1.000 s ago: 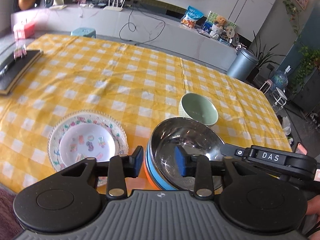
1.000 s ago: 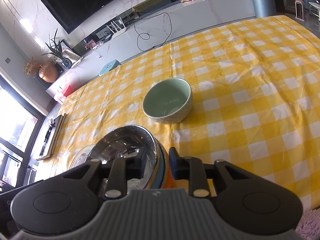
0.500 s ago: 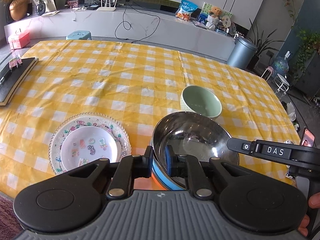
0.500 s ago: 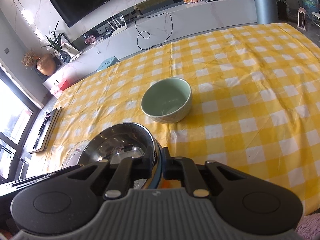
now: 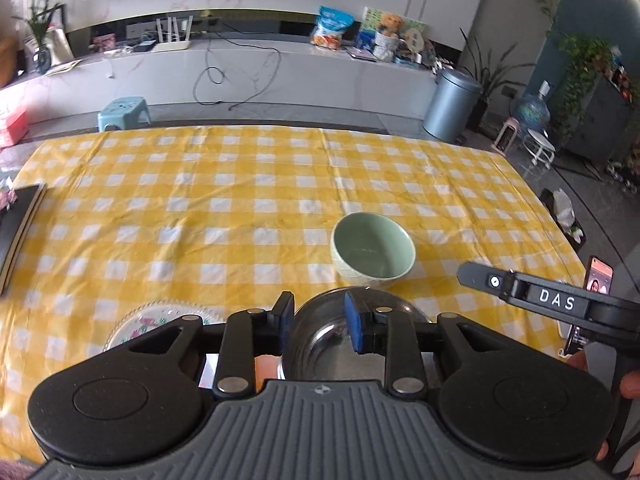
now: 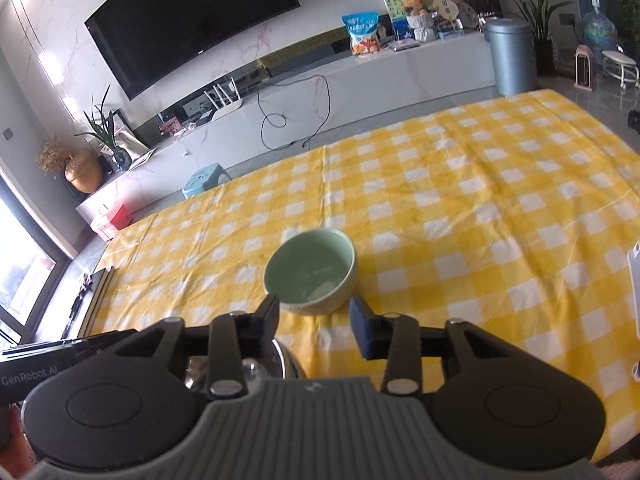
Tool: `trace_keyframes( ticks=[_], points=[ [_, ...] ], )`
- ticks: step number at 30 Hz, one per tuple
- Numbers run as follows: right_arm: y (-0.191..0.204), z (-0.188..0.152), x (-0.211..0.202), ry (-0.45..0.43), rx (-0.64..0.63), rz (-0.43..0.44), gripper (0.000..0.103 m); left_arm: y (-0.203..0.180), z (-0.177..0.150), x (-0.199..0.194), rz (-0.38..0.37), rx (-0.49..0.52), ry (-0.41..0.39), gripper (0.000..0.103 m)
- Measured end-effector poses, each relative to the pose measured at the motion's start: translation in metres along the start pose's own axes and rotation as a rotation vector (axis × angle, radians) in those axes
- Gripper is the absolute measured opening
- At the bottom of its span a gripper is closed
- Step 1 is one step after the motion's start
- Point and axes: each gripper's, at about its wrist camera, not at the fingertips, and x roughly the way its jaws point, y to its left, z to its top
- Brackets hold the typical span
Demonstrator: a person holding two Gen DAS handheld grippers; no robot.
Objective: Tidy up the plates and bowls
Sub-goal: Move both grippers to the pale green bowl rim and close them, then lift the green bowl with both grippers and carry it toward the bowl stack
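now both grippers are opening, nothing pinched: the left gripper (image 5: pixel 316 322) hangs over the steel bowl (image 5: pixel 332 344). the right gripper (image 6: pixel 314 320) spreads just short of the green bowl (image 6: pixel 310 272) on the yellow checked cloth (image 6: pixel 480 216).

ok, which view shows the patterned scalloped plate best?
Left wrist view: the patterned scalloped plate shows its lacy rim and floral print on the yellow checked tablecloth, though the left gripper covers its near half. In the right wrist view it isn't visible.

Ceramic bowl (image 5: pixel 373 249) mid-table, just behind steel bowl (image 5: pixel 320 340); patterned plate (image 5: pixel 160 316) to its left.
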Motion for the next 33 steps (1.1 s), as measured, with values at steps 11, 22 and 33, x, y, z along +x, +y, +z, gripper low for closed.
trace_keyframes(
  ticks=[11,22,33],
  points=[
    [0.007,0.066,0.01,-0.088,0.012,-0.138,0.077,-0.024,0.057,0.034,-0.054,0.074,0.078,0.034],
    [-0.03,0.065,0.104,0.24,0.166,-0.162,0.038,-0.012,0.065,0.123,-0.037,0.028,0.272,0.035],
    [-0.017,0.051,0.144,0.326,0.139,-0.179,0.024,-0.007,0.073,0.173,-0.023,0.022,0.356,0.035]
  ],
)
